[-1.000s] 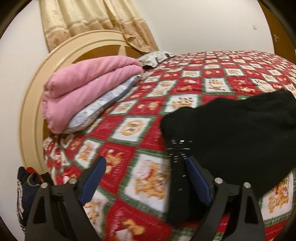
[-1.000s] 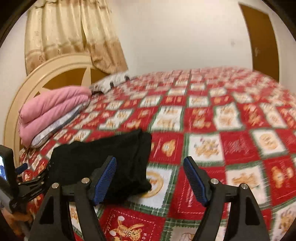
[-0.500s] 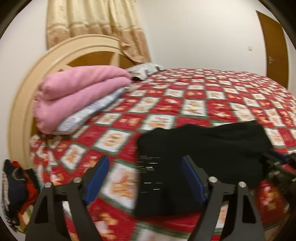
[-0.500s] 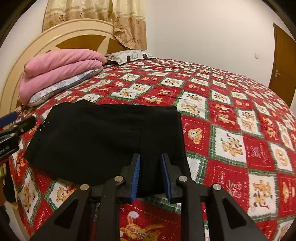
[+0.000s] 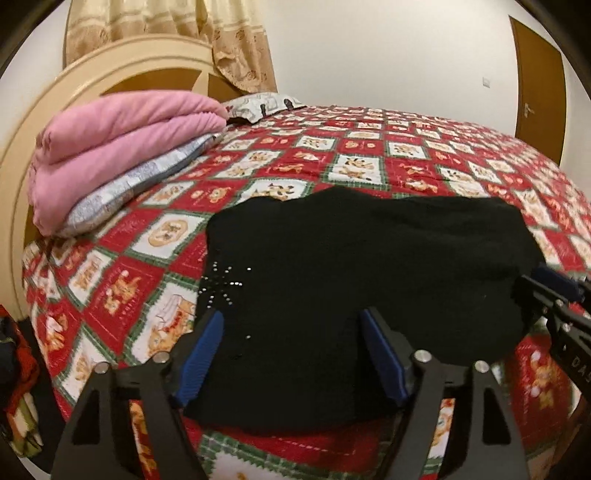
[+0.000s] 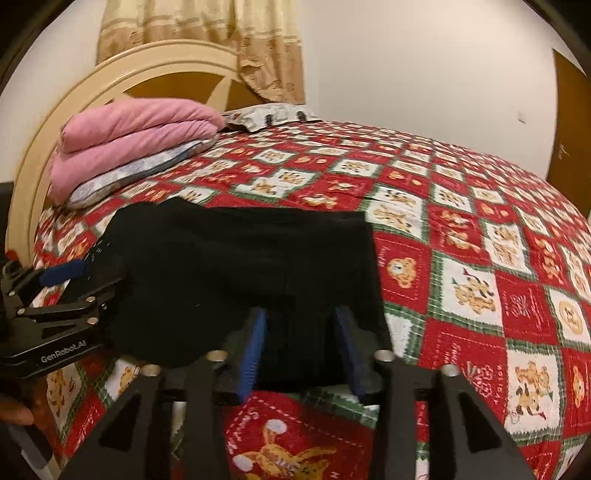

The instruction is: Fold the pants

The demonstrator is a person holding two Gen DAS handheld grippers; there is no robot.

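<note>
Both grippers dropped toward pants point(image 5: 362, 280) near edge; left gripper point(image 5: 291, 350) jaws spread, reopening, right gripper point(image 6: 299, 343) half-spread, reopening, straddling hem for next fold, not pinching.

White wall point(image 5: 388, 55), brown door point(image 5: 539, 85), cream headboard point(image 5: 122, 64), beige curtain point(image 5: 221, 29).

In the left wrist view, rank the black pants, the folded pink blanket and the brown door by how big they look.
1. black pants, though nearest the camera
2. folded pink blanket
3. brown door, farthest away and cut off by the picture's edge, so its true size is unsure
</note>
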